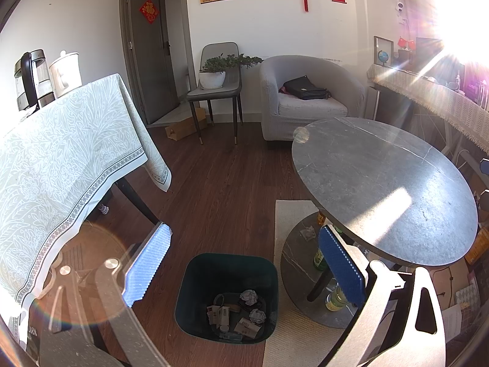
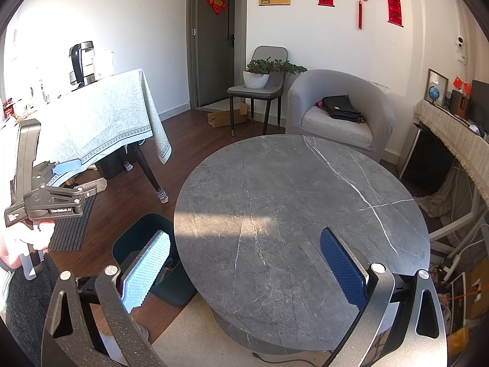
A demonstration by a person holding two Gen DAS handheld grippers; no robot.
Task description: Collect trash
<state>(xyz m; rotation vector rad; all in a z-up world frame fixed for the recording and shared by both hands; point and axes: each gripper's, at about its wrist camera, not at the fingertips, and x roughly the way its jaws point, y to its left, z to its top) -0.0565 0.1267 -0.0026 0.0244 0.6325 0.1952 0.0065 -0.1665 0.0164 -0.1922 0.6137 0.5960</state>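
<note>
A dark green bin stands on the wood floor beside the round grey marble table. Inside it lie crumpled paper balls and small cards and packets. My left gripper hangs open above the bin, nothing between its blue pads. In the right wrist view, my right gripper is open over the near part of the marble table, holding nothing. The bin shows partly past the left finger. The left gripper, held in a hand, appears at far left.
A cloth-covered table with a kettle stands left of the bin. Bottles and a crumpled scrap sit on the marble table's lower shelf. A pale rug lies under it. Behind are a chair with a plant, an armchair and a cardboard box.
</note>
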